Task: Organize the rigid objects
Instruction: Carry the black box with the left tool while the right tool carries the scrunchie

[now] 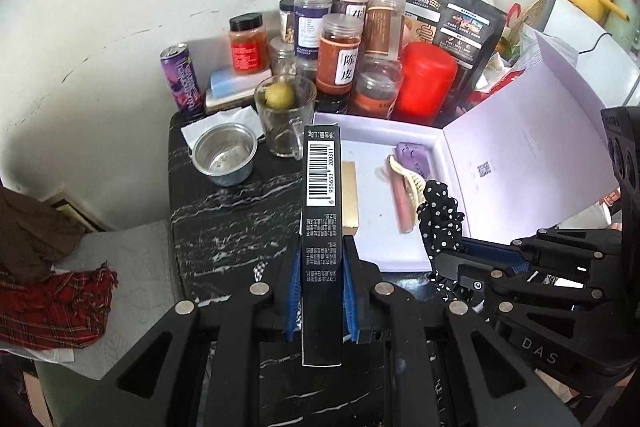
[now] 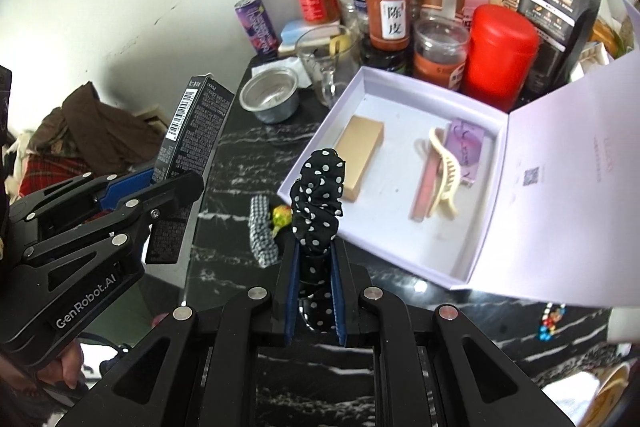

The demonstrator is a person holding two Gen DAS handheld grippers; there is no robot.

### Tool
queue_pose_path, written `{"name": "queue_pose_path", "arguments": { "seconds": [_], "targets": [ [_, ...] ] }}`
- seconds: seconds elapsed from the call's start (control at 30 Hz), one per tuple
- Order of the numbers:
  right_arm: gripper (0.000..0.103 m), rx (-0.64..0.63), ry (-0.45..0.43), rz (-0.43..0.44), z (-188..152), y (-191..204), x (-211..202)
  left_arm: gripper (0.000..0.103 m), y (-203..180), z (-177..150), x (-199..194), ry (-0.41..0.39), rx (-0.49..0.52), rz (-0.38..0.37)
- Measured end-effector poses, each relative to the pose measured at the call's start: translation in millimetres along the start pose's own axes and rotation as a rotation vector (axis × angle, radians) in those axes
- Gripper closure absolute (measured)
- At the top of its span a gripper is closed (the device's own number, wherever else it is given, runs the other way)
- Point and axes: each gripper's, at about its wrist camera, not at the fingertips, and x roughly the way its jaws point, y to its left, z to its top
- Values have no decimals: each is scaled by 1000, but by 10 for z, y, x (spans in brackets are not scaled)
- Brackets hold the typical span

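Note:
My left gripper [image 1: 320,251] is shut on a tall black carton with a barcode [image 1: 321,187], held upright above the black marble table, just left of the open lilac box [image 1: 400,259]. It also shows in the right wrist view [image 2: 192,139]. My right gripper [image 2: 314,247] is shut on a black polka-dot scrunchie [image 2: 318,195], near the box's front left corner. The box [image 2: 400,255] holds a gold carton [image 2: 360,155], a cream hair claw [image 2: 444,167], a pink stick and a purple carton [image 2: 468,143].
Jars, a red canister [image 2: 500,55], a black pouch and a purple can [image 2: 258,27] crowd the back of the table. A glass mug [image 1: 286,115] and a metal cup [image 1: 224,155] stand left of the box. A checked scrunchie [image 2: 260,231] lies on the table. Clothes lie at the left.

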Motion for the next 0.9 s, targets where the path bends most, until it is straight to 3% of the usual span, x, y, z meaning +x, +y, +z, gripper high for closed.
{"name": "queue_pose_path", "arguments": {
  "seconds": [0.6,0.9],
  "targets": [
    [88,11,-42,-69,411,-372,-77,85,-222,590,207,-32,59,-34],
    [88,59,-47,-95,538,-603,46,85,-278,817,480,-10,67,-51]
  ]
}}
